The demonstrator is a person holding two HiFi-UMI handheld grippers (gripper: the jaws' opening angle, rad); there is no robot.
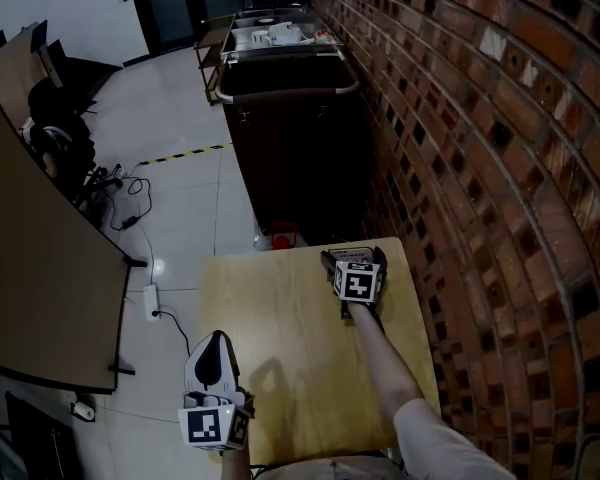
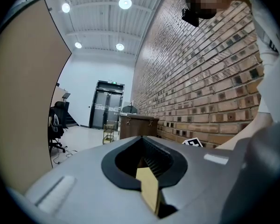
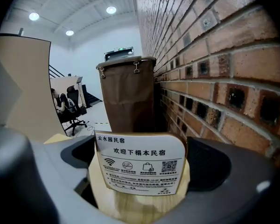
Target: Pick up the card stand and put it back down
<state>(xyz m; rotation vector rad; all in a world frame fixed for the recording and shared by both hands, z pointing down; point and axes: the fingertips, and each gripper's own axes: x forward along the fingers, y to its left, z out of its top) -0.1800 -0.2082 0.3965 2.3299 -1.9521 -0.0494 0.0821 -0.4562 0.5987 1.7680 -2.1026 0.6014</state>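
Observation:
The card stand [image 1: 354, 255] is a white printed card in a pale wooden base, upright at the far right edge of the small wooden table [image 1: 280, 348]. In the right gripper view the card stand [image 3: 140, 164] fills the space between the two black pads. My right gripper [image 1: 353, 259] is around it with the jaws spread wide, and the base rests on the table. My left gripper [image 1: 214, 338] hovers over the table's near left corner, away from the stand. In its own view the left gripper [image 2: 141, 139] has its jaws together at the tip and holds nothing.
A brick wall [image 1: 480, 168] runs close along the table's right side. A tall dark brown cart [image 1: 290, 138] stands just beyond the table. A beige partition [image 1: 30, 268] is at the left, with cables [image 1: 130, 208] and an office chair [image 1: 55, 128] on the tiled floor.

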